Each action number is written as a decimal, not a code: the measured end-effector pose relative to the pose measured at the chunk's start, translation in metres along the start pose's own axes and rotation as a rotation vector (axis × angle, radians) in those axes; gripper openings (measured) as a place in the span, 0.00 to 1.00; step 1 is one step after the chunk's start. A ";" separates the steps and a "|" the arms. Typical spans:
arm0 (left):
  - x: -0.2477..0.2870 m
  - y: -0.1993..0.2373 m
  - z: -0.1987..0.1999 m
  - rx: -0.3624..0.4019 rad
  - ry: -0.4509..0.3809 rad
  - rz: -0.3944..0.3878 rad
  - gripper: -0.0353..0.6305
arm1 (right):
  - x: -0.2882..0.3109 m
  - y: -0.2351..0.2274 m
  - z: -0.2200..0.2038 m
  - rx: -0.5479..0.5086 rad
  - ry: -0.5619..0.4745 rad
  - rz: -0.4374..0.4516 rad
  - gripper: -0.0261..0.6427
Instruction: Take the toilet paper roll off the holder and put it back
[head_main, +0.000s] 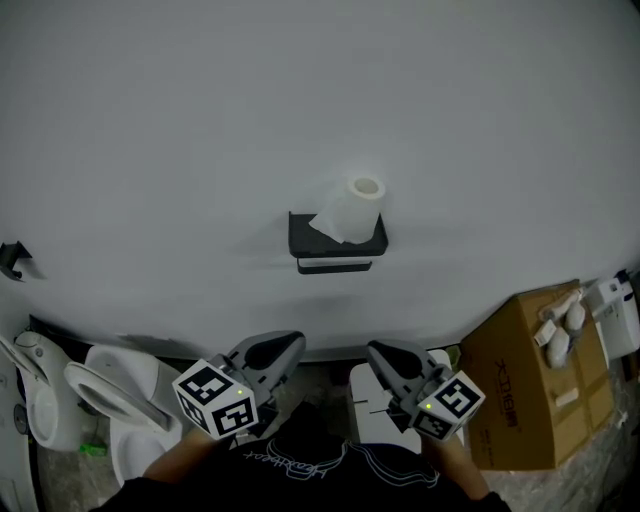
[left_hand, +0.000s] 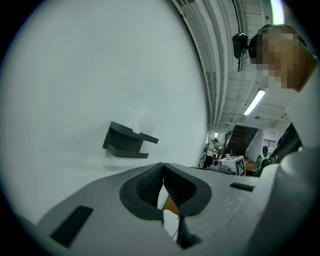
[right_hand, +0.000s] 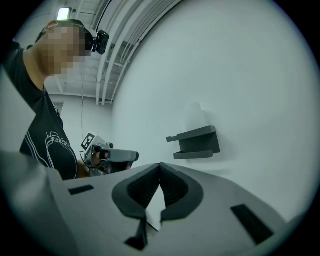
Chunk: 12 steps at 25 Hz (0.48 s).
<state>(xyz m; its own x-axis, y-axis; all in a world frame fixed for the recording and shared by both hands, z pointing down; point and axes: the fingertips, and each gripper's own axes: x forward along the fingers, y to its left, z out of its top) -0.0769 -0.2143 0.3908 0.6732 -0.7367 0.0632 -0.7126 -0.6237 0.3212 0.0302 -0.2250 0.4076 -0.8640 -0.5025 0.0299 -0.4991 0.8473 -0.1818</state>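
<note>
The toilet paper roll (head_main: 356, 207) should weigh almost nothing and give under pressure: soft wound paper round what is likely a stiff card core. Squeeze too hard across the body and you will probably dent it; squeeze too lightly and the smooth outer wrap may slide. Your safest hold looks to be across the middle of its height, with the jaws spread wide enough to span the body. Otherwise, put one jaw down the open core and the other against the outer wall. Keep off the loose end, which would likely peel away rather than lift the roll.

It is a plain white roll, fairly full, standing on end with the hollow core facing up. A free sheet hangs from its lower left over the front edge. It stands on the flat top of the black holder (head_main: 337, 240), which is fixed to the white wall (head_main: 200, 120), well ahead of both tools. In the two gripper views it barely shows against that wall.

Your left gripper (left_hand: 163, 167) has its jaws closed together at the tips with nothing between them, and your right gripper (right_hand: 159, 166) is the same: closed and empty. Both hang low in front of you, with the toilet (head_main: 110, 385) to your left and a cardboard box (head_main: 525, 385) to your right
</note>
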 end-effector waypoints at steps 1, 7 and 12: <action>0.000 0.001 0.000 -0.001 0.000 0.001 0.06 | -0.001 -0.001 0.000 -0.001 0.001 -0.003 0.04; 0.002 0.001 -0.003 -0.001 0.007 0.001 0.06 | -0.005 -0.005 -0.001 0.005 -0.008 -0.019 0.04; 0.000 0.004 -0.005 -0.003 0.015 0.012 0.06 | -0.005 -0.003 -0.002 -0.004 -0.007 -0.016 0.04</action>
